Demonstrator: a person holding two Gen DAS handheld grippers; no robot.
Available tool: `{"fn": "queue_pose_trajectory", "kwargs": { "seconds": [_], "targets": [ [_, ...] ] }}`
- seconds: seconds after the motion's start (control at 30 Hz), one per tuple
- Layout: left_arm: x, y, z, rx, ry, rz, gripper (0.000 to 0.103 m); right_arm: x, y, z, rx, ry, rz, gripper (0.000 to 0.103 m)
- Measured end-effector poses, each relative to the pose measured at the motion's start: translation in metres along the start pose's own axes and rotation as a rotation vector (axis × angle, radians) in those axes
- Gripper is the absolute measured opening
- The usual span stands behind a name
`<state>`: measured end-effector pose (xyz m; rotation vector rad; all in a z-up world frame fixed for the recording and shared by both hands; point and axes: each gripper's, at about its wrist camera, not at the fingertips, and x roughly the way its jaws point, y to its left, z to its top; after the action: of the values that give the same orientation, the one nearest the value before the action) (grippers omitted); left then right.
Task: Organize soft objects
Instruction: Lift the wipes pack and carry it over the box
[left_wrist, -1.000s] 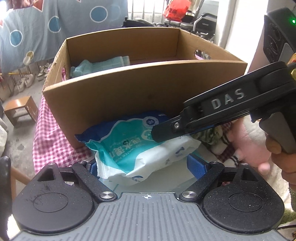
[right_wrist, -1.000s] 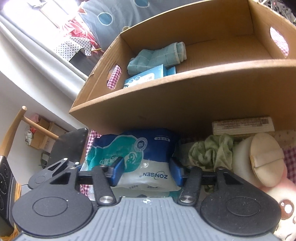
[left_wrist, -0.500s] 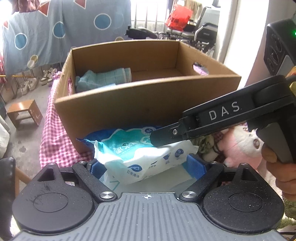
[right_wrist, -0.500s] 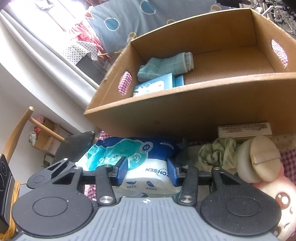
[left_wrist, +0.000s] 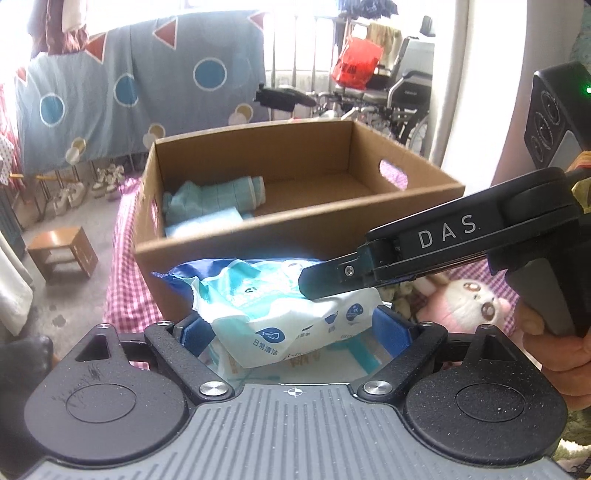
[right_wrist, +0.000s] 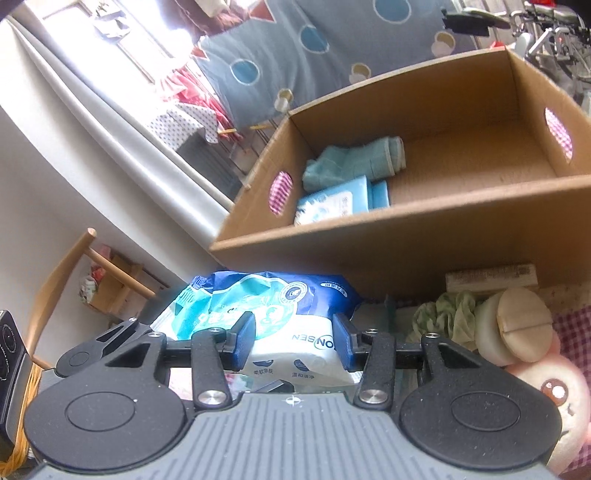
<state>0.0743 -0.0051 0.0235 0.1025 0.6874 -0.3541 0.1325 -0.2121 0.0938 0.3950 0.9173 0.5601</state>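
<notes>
A blue and white wet-wipes pack hangs just in front of the cardboard box. My left gripper stands wide, its blue pads against the pack's two ends. From the right, my right gripper's finger lies over the top of the pack. In the right wrist view my right gripper pinches the wipes pack between its blue pads. The box holds a rolled teal cloth and a second wipes pack at its left end.
A pink plush toy, a green cloth and a round cream puff lie at the box's front right. Pink checked cloth covers the table. A wooden stool stands on the floor at the left. A hand holds the right gripper.
Both grippers have risen with the wipes pack between them, so more of the box's inside shows. The right gripper's pads have closed in slightly on the pack.
</notes>
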Motion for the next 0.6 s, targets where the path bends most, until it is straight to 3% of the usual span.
{"fn": "queue_pose_trajectory", "kwargs": {
  "seconds": [0.33,0.6],
  "targets": [
    [-0.036,0.0,0.038,-0.008,-0.133,0.004,0.09,-0.038,0.019,0.025,-0.053,-0.109,0.091,0.049],
    [-0.031,-0.002,0.069,0.024,-0.218,0.024,0.09,-0.049,0.029,0.061,-0.114,-0.173,0.1,0.049]
  ]
}}
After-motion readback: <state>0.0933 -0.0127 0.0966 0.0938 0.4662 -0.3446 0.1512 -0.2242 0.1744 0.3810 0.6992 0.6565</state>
